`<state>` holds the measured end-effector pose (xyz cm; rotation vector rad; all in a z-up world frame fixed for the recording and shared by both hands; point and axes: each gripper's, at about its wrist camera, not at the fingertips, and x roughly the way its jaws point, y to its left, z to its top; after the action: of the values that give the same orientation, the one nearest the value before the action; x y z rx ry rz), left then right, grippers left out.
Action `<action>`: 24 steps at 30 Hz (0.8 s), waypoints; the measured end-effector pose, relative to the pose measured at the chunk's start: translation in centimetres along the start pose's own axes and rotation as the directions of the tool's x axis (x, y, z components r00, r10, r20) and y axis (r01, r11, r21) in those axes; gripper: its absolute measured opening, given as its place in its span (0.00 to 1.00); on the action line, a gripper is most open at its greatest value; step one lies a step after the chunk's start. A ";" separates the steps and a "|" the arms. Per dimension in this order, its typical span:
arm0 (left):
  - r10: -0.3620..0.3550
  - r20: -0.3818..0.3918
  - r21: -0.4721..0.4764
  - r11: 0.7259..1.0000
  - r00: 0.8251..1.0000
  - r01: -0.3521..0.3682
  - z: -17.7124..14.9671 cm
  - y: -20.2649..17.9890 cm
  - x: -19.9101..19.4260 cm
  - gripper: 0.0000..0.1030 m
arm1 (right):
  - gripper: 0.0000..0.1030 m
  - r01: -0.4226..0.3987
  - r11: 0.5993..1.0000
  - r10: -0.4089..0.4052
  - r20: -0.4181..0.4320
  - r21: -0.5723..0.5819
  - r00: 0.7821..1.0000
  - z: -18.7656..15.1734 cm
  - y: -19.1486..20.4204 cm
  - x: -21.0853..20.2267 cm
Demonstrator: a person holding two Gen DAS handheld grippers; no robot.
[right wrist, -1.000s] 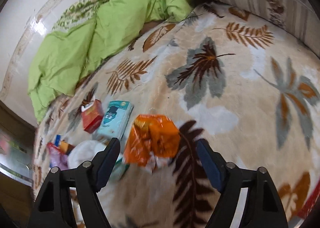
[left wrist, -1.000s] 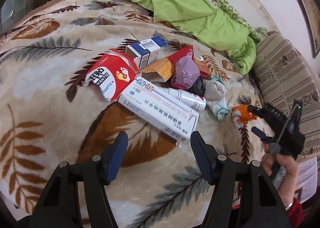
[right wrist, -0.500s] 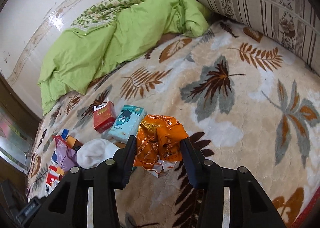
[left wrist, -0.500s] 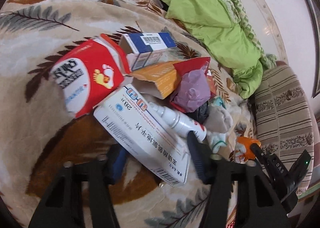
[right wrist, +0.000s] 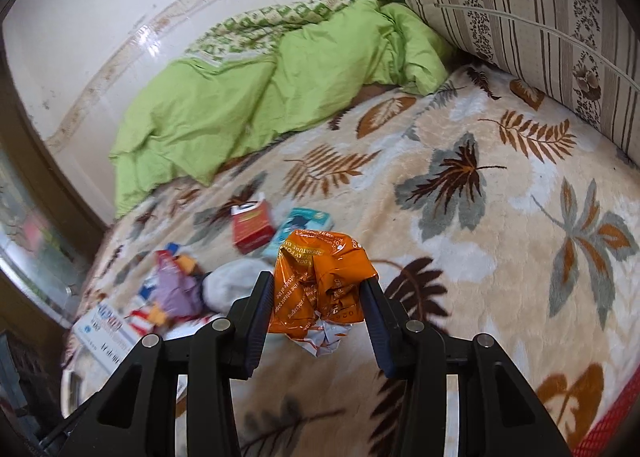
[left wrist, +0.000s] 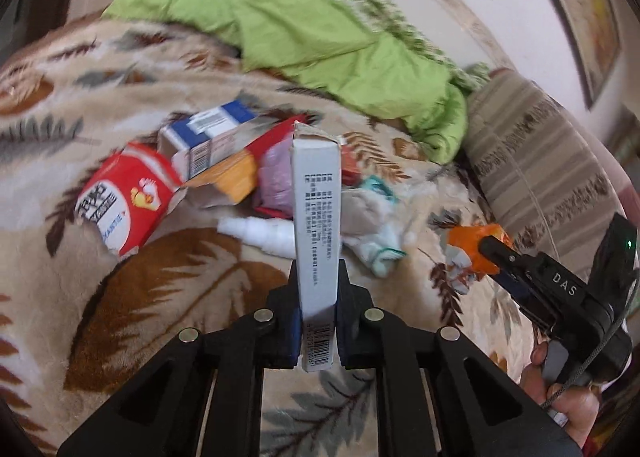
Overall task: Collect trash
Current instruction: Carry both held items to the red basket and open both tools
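My left gripper [left wrist: 317, 299] is shut on a long white medicine box [left wrist: 317, 217] and holds it on edge above the leaf-patterned blanket [left wrist: 132, 297]. Behind it lies a trash pile: a red-and-white packet [left wrist: 120, 205], a blue-and-white box [left wrist: 208, 133], an orange box [left wrist: 236, 177], a purple wad [left wrist: 274, 181], a white spray bottle [left wrist: 260, 233] and a crumpled white cloth [left wrist: 372, 229]. My right gripper [right wrist: 318, 293] is shut on a crumpled orange wrapper [right wrist: 320, 281]; it also shows in the left wrist view [left wrist: 474, 245].
A green quilt [right wrist: 260, 89] lies bunched at the far side. A striped cushion [right wrist: 540, 9] stands at the right. A red box [right wrist: 252, 225] and a teal packet [right wrist: 304, 223] lie on the blanket [right wrist: 500, 237] beyond the wrapper.
My left gripper closed on the white box and lifted it off the pile, turning it on edge. My right gripper closed on the orange wrapper and raised it slightly.
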<state>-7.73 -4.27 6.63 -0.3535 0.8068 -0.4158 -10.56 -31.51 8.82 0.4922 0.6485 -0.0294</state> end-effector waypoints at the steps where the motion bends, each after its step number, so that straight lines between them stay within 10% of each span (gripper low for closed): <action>1: -0.011 0.009 0.036 0.999 1.000 0.011 -0.1 -0.8 -0.6 0.12 | 0.46 -0.016 1.000 0.016 0.012 0.002 1.000 -0.2 0.0 -0.9; 15: -0.196 -0.076 0.309 0.928 0.978 0.210 -2.9 -11.0 -4.0 0.12 | 0.46 -0.078 0.995 0.073 0.083 0.059 0.994 -3.6 -5.9 -14.8; 24: -0.359 -0.269 0.411 0.796 0.893 0.444 -6.7 -22.3 -4.5 0.12 | 0.46 0.132 0.977 -0.160 0.165 0.167 0.973 -4.2 -15.3 -24.5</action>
<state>-20.56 -22.31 15.27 -0.0313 0.7743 -1.0395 -35.29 -46.20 13.69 0.5833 0.5082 -0.2624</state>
